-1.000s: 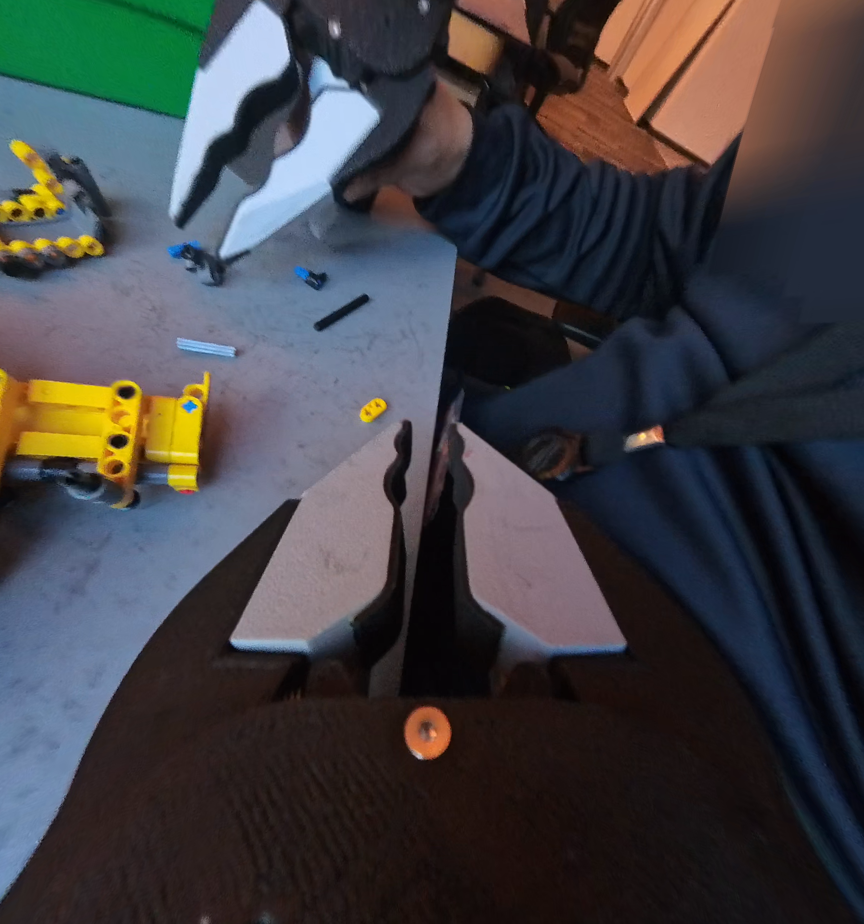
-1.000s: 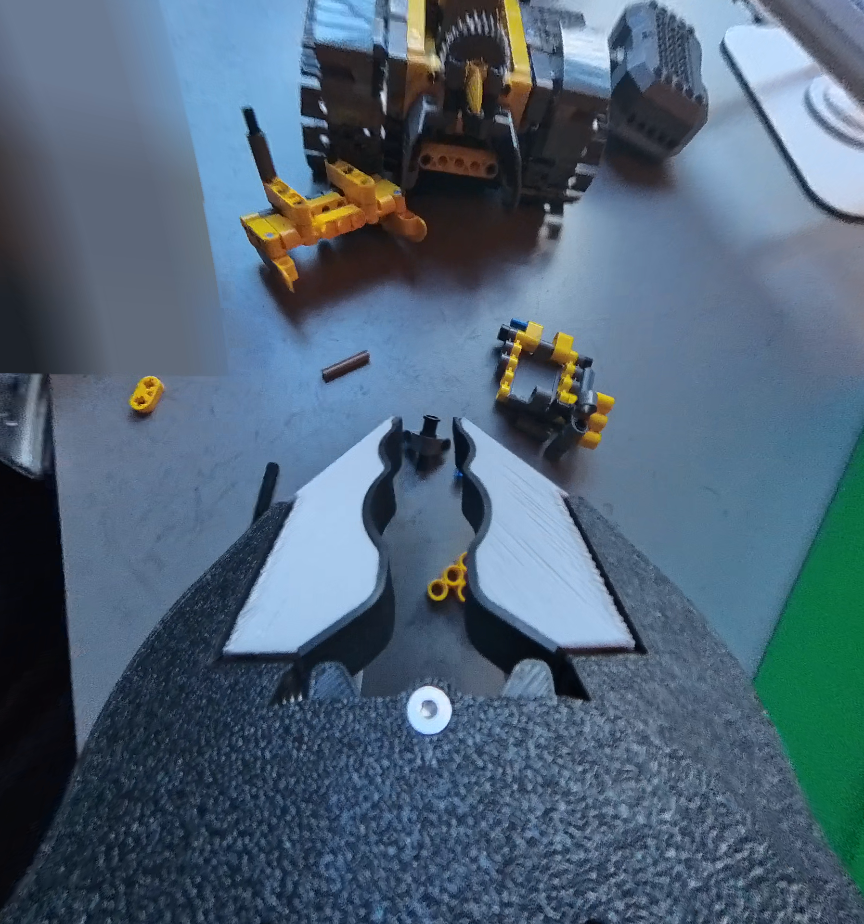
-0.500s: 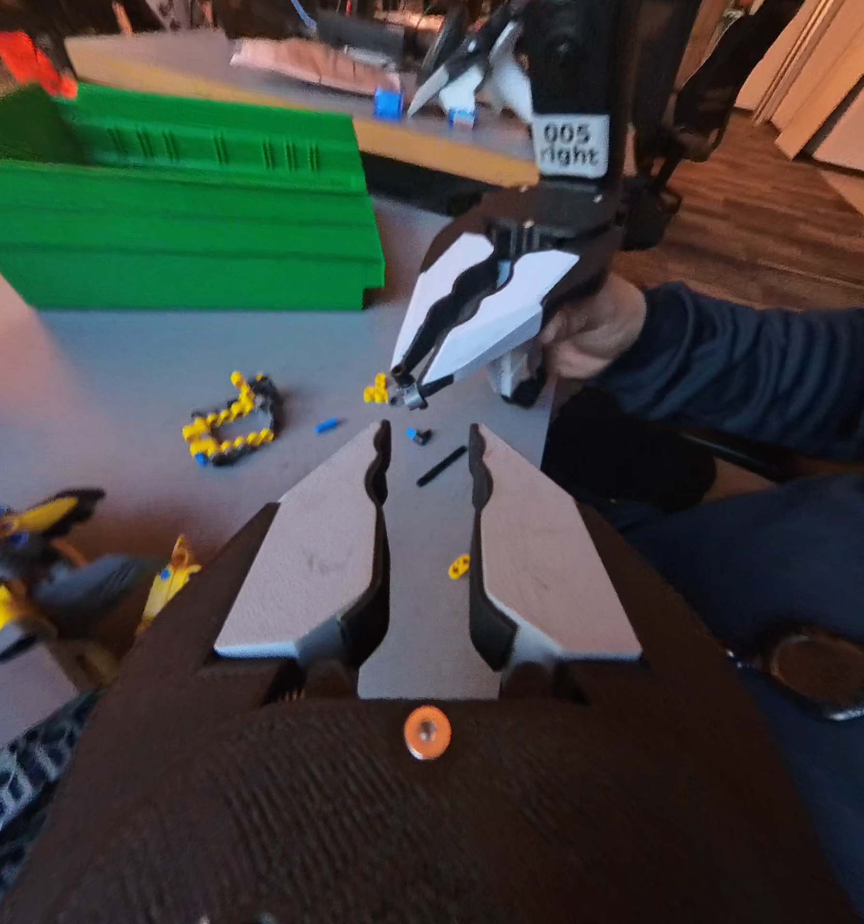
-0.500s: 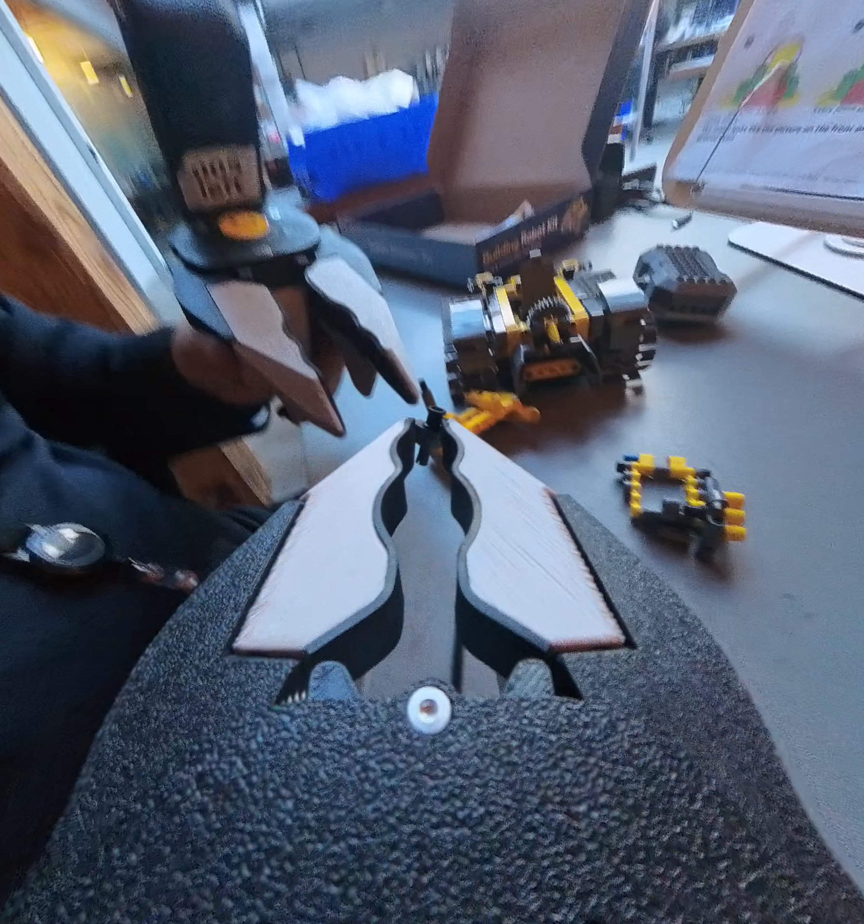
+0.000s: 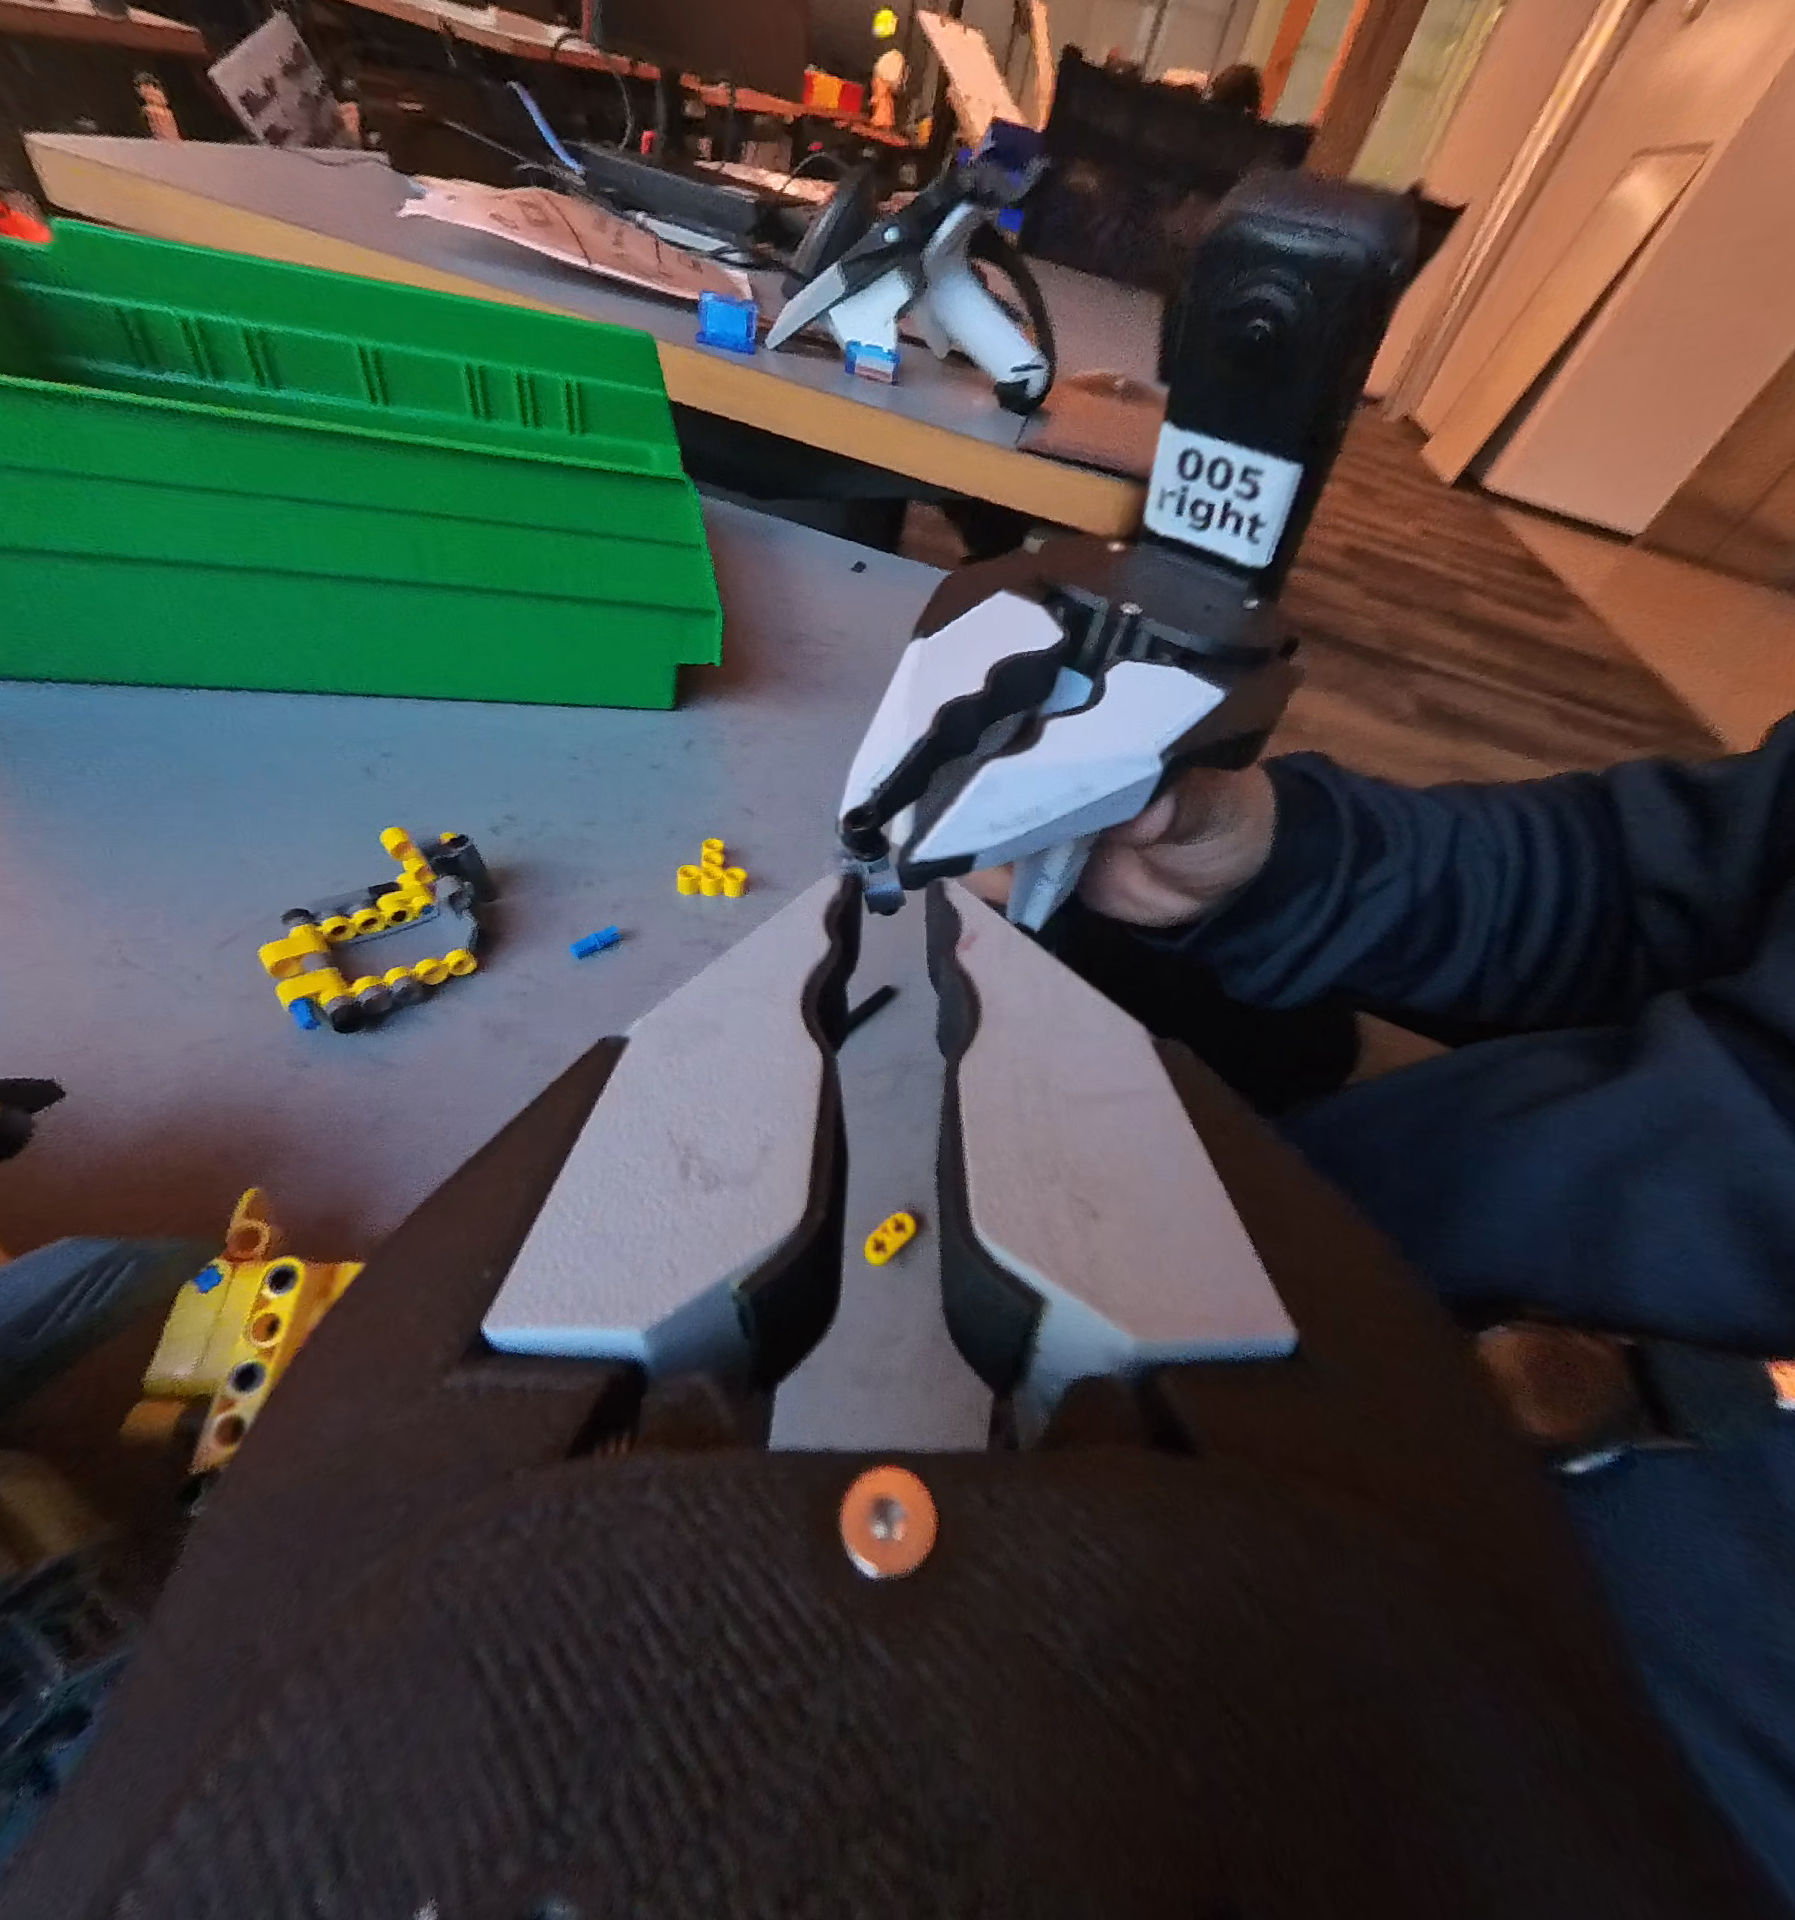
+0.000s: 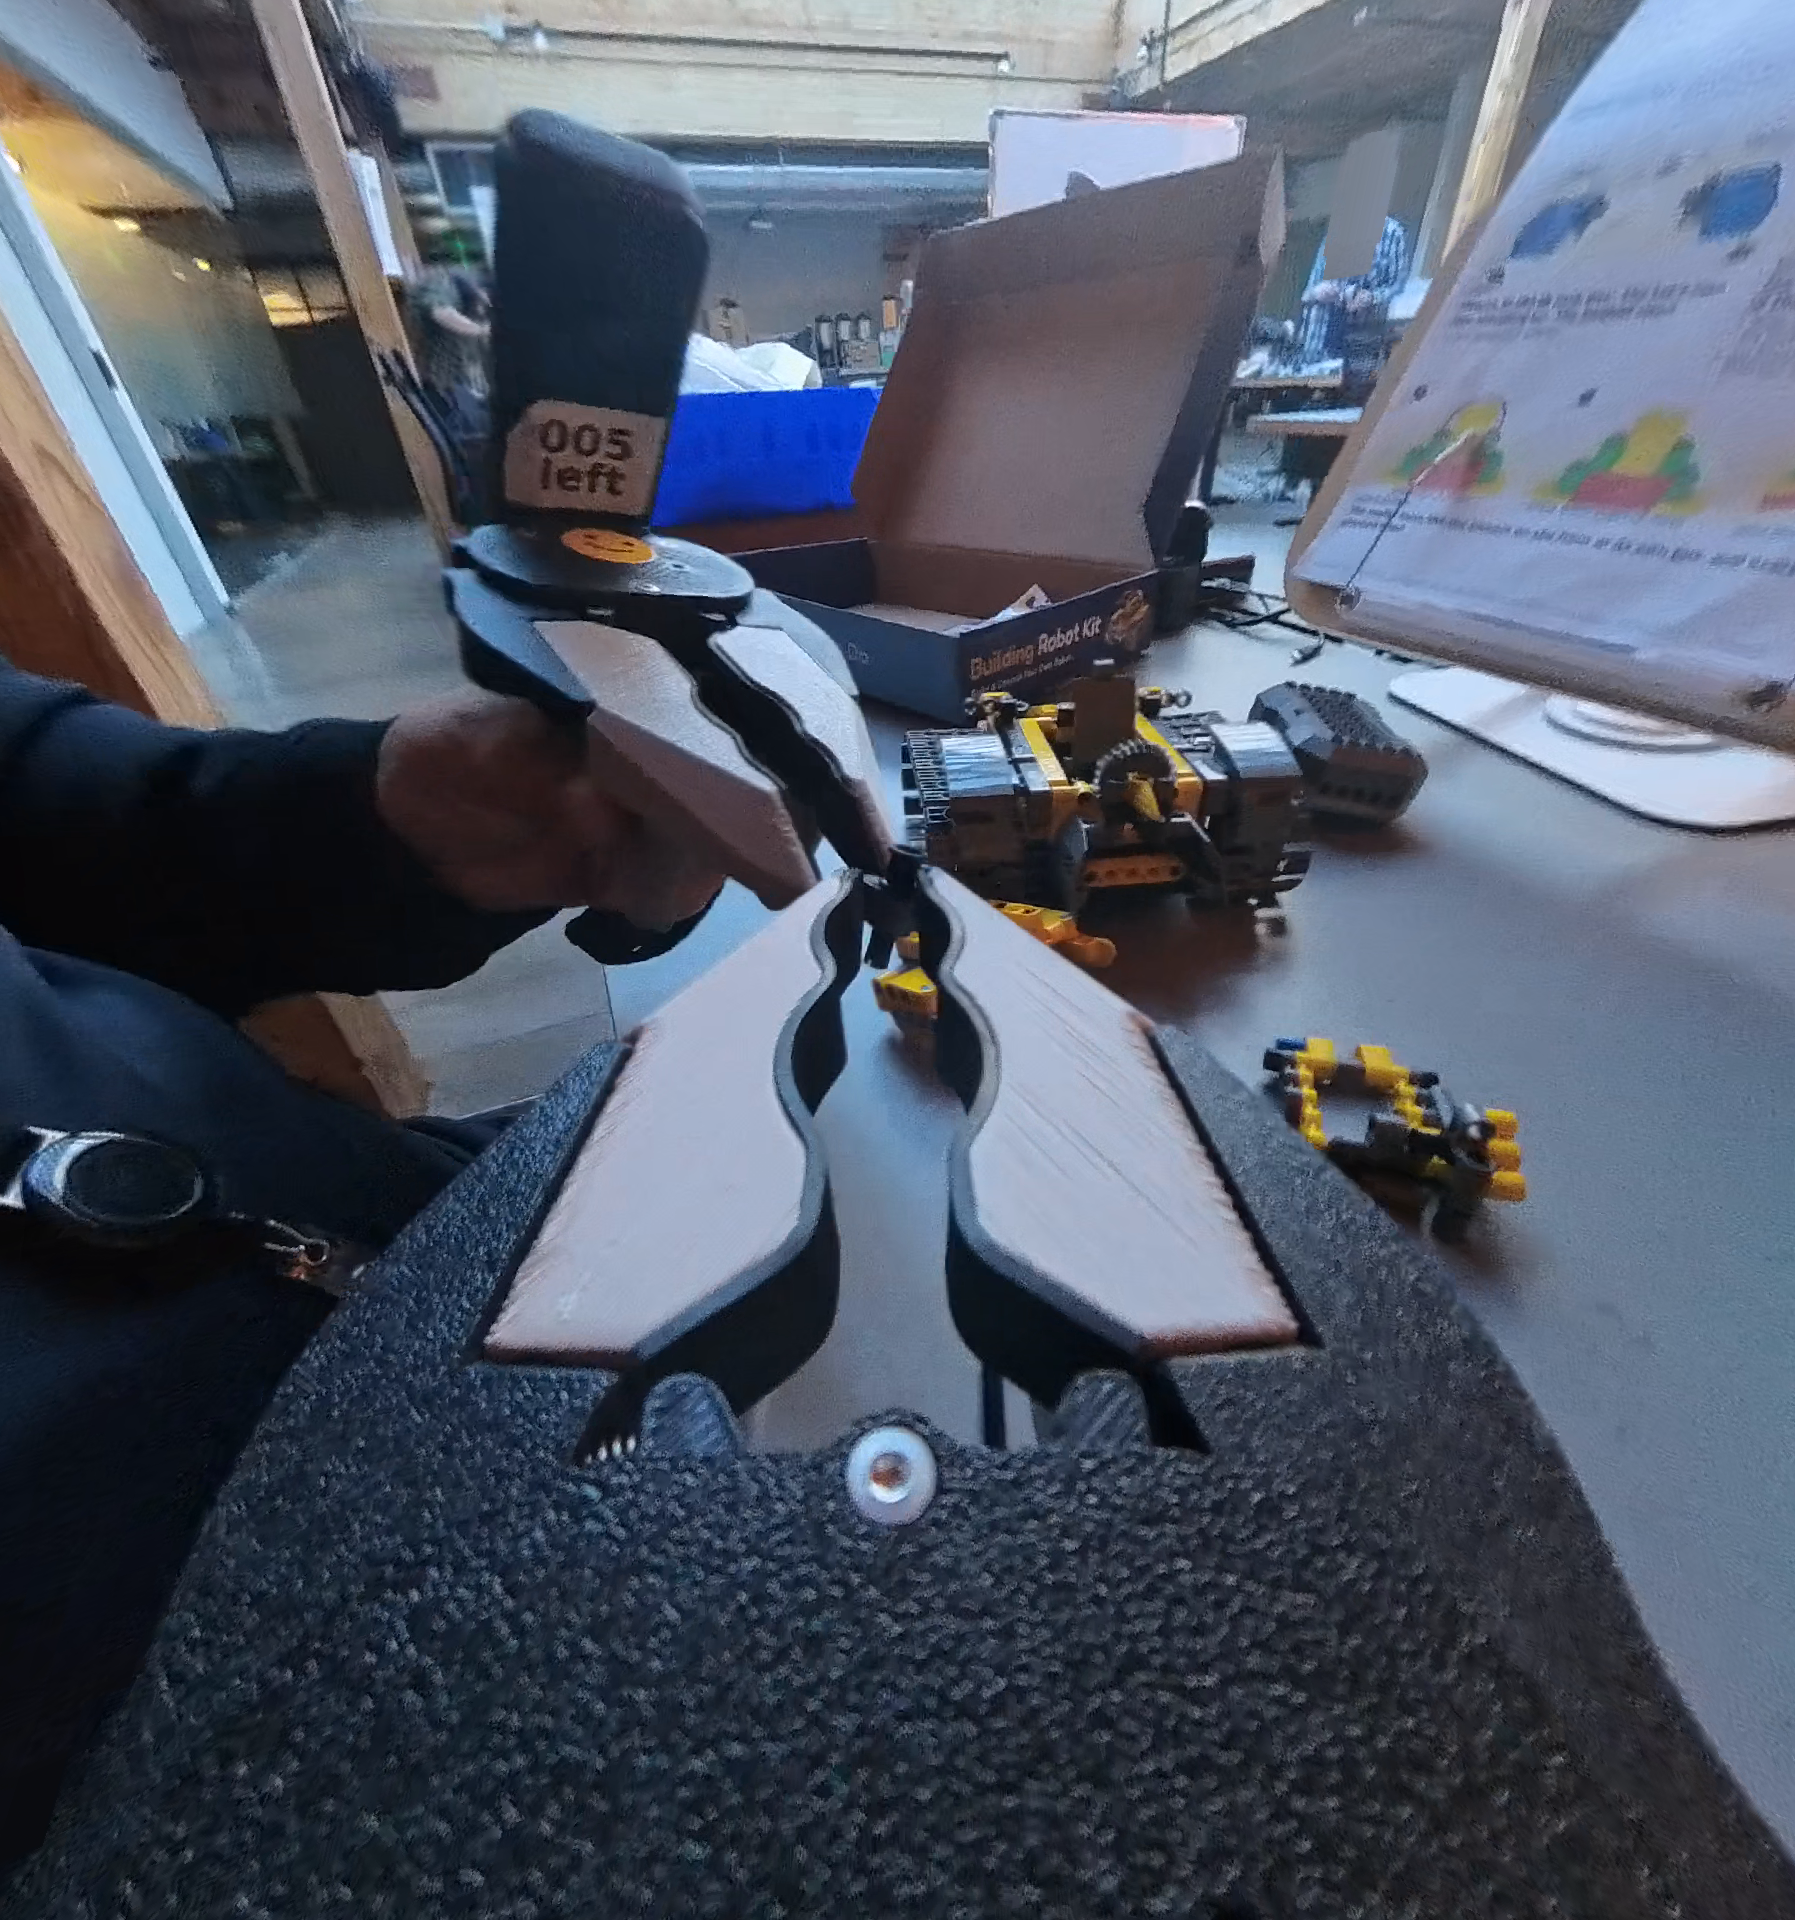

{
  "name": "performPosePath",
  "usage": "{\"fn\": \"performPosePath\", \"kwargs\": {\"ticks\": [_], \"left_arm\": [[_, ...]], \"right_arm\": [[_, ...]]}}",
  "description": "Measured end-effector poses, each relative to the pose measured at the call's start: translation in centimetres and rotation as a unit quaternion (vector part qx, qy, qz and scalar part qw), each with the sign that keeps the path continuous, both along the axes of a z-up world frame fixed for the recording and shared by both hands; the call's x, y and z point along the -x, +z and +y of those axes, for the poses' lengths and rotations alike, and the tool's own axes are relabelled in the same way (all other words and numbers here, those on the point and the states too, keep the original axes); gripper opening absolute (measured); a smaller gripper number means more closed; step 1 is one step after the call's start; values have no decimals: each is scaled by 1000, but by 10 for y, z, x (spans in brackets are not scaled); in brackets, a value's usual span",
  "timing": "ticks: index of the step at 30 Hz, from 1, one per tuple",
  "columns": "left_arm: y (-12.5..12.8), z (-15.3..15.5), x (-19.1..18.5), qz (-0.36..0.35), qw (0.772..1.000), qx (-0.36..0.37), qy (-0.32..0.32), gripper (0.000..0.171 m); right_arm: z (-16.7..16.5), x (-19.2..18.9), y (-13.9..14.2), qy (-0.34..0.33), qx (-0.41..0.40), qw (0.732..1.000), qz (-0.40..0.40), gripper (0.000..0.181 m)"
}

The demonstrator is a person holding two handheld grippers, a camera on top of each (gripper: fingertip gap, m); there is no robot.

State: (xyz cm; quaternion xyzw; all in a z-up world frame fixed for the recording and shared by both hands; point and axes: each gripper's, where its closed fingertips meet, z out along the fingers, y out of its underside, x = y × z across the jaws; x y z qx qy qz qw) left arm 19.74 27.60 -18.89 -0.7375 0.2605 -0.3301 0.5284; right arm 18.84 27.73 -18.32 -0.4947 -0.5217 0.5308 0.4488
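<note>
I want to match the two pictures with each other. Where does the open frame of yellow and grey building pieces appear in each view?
Left wrist view: the frame lies on the grey table, left of centre, in front of the green bin.
Right wrist view: the frame lies at the right edge, about mid-height.
Shared landmark: the small black piece pinched in the tips of the right tool, near the centre of both views.

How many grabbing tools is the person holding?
2. The left tool is in the left hand, the right tool in the right hand, tips meeting at a small black piece the right tool pinches.
</note>
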Motion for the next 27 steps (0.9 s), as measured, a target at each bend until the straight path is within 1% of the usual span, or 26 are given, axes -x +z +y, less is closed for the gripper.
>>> {"fn": "performPosePath", "kwargs": {"ticks": [2,6,7,8,10,11,14,16,17,18,19,20,22,24,26,27], "left_arm": [[1,-3,0,-21,1000,13,-20,8],[2,-8,0,-37,998,19,-39,9],[2,-9,-1,-41,998,22,-45,14],[1,-12,-2,-42,997,28,-53,16],[-2,-15,-4,-48,996,44,-67,12],[0,-16,-4,-64,994,51,-76,11],[5,-25,-11,-123,981,83,-122,10],[7,-31,-14,-157,968,116,-156,15],[7,-33,-16,-173,962,127,-168,14],[6,-34,-17,-181,959,133,-174,7],[4,-34,-17,-179,960,128,-173,0],[0,-31,-17,-169,965,120,-160,0],[-12,-19,-13,-135,978,109,-120,0],[-12,-14,-13,-139,978,108,-111,0],[-9,-6,-7,-147,981,94,-82,0],[-11,-3,-5,-141,983,94,-73,0]], "right_arm": [[-4,-1,1,1,-12,1000,5,6],[-9,0,4,3,-10,1000,16,6],[-9,0,5,-1,-16,1000,19,6],[-11,1,4,-5,-31,999,18,6],[-16,2,4,-4,-64,998,15,6],[-18,1,5,-5,-78,997,20,6],[-26,-3,11,12,-103,994,36,5],[-29,-5,13,16,-120,992,38,0],[-30,-6,14,15,-126,991,41,0],[-31,-6,14,15,-128,991,43,0],[-30,-5,14,14,-125,991,42,0],[-26,-4,10,8,-120,992,34,0],[-8,2,-5,-28,-103,994,-7,0],[-6,4,-4,-22,-85,996,-5,0],[-12,6,0,-3,-73,997,5,0],[-10,8,-2,-10,-73,997,1,0]]}}
